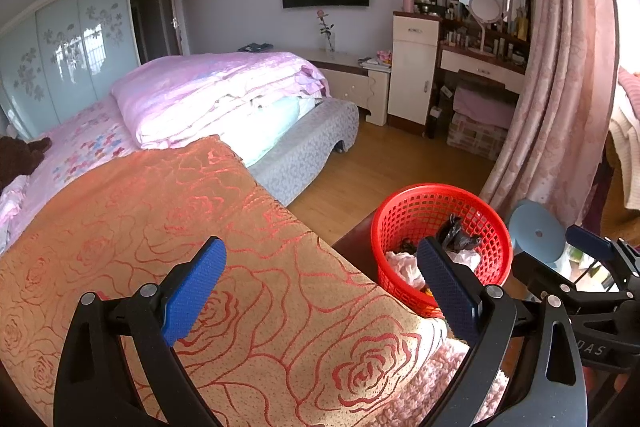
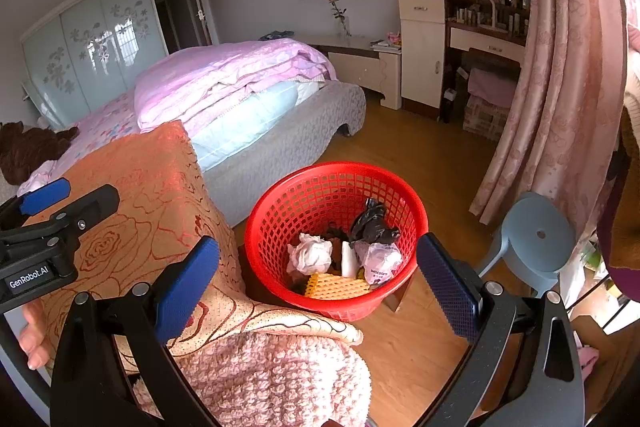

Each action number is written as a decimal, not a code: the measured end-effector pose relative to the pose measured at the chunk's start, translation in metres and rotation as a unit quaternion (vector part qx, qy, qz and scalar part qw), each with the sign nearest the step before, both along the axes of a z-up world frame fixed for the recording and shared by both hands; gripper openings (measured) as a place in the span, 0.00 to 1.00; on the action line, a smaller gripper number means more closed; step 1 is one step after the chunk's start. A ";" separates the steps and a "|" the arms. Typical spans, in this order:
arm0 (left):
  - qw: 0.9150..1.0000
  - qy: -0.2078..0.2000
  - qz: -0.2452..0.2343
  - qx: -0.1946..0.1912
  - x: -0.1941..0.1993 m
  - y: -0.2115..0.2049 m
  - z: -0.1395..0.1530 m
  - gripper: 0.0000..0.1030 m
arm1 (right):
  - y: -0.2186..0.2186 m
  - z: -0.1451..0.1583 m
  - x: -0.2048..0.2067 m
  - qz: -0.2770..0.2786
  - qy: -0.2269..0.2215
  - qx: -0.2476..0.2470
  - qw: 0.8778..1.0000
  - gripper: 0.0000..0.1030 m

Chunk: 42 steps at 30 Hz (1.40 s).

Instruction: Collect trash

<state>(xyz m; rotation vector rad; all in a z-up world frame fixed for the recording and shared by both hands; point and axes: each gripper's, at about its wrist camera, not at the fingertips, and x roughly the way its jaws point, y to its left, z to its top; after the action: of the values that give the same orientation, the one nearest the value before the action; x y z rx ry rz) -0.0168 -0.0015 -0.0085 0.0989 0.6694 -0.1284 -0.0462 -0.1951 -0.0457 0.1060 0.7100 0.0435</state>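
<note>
Left gripper (image 1: 322, 285) fingers wide apart, nothing between them, hovering over the rose-patterned blanket (image 1: 168, 227) on the bed (image 2: 280, 143). Right gripper (image 2: 318, 281) also spread open and empty, above the red basket (image 2: 280, 195). Basket sits on a dark stand just beside the bed edge. Trash is inside it: crumpled white paper (image 2: 310, 253), black bag (image 2: 372, 223), white printed wrapper (image 2: 380, 261), yellow foam net (image 2: 336, 285). Blue stool (image 2: 538, 239) to the right of the basket, pink curtain (image 2: 560, 75) behind.
</note>
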 end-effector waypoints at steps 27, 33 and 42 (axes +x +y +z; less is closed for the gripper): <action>1.000 0.003 0.003 -0.002 -0.007 -0.006 -0.006 0.90 | 0.002 -0.009 0.001 0.001 0.009 0.005 1.000 0.93; 1.000 0.005 0.004 -0.003 -0.008 -0.008 -0.007 0.90 | 0.003 -0.012 0.001 0.002 0.013 0.009 1.000 0.93; 1.000 0.008 -0.002 -0.005 -0.016 -0.016 -0.013 0.90 | 0.003 -0.011 0.001 0.003 0.016 0.010 1.000 0.93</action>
<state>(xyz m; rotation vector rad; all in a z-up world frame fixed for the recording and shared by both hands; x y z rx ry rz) -0.0323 -0.0172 -0.0214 0.0890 0.6841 -0.1376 -0.0452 -0.1921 -0.0569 0.1244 0.7411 0.0542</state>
